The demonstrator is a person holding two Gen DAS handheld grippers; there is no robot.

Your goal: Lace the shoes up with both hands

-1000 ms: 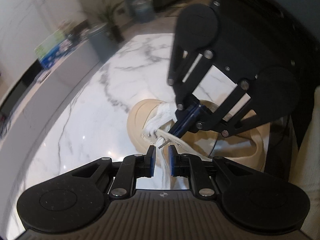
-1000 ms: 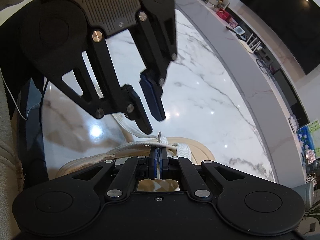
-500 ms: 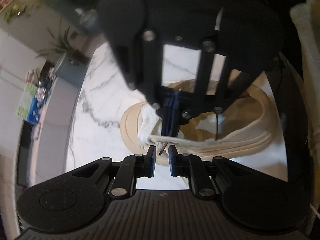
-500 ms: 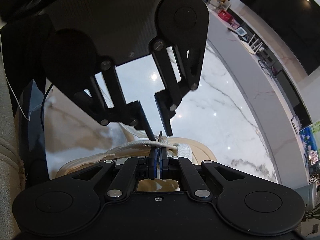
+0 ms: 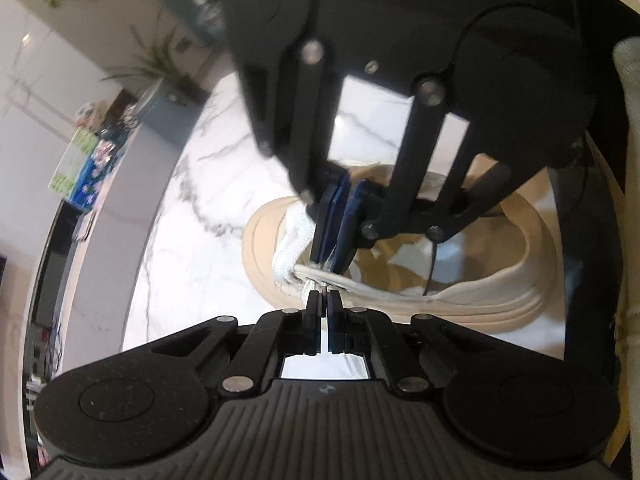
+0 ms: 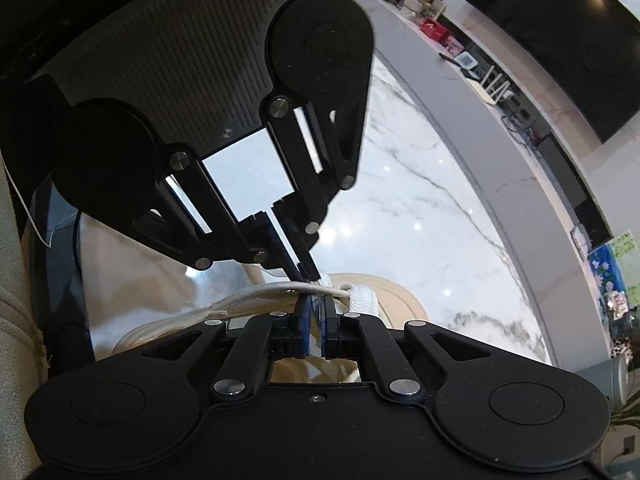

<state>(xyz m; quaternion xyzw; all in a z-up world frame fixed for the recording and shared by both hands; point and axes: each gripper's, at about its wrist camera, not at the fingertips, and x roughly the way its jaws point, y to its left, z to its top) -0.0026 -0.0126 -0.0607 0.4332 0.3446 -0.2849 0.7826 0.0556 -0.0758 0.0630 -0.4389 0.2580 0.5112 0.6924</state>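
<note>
A beige shoe (image 5: 500, 280) lies on the white marble table (image 5: 200, 240); its toe (image 6: 392, 292) also shows in the right wrist view. A white lace (image 5: 360, 286) runs across its opening. My left gripper (image 5: 324, 300) is shut on the lace's thin tip right at the eyelets. From the right wrist view, the left gripper (image 6: 306, 272) comes down from above and pinches the lace (image 6: 260, 292). My right gripper (image 6: 316, 312) sits just behind that spot. Its blue pads (image 6: 301, 320) stand slightly apart around the lace, and the right gripper (image 5: 336, 256) hangs over the shoe.
A grey counter (image 6: 500, 120) with small items curves along the table's far side, with a dark screen (image 6: 560, 40) behind it. A potted plant (image 5: 160, 60) stands beyond the table. A thin black cable (image 5: 434, 264) hangs over the shoe. A pale sleeve (image 5: 632, 200) is at the right edge.
My left gripper has closed on the lace tip it was open around. My right gripper, shut on that tip before, has parted its pads. The two grippers have drawn closer over the shoe.
</note>
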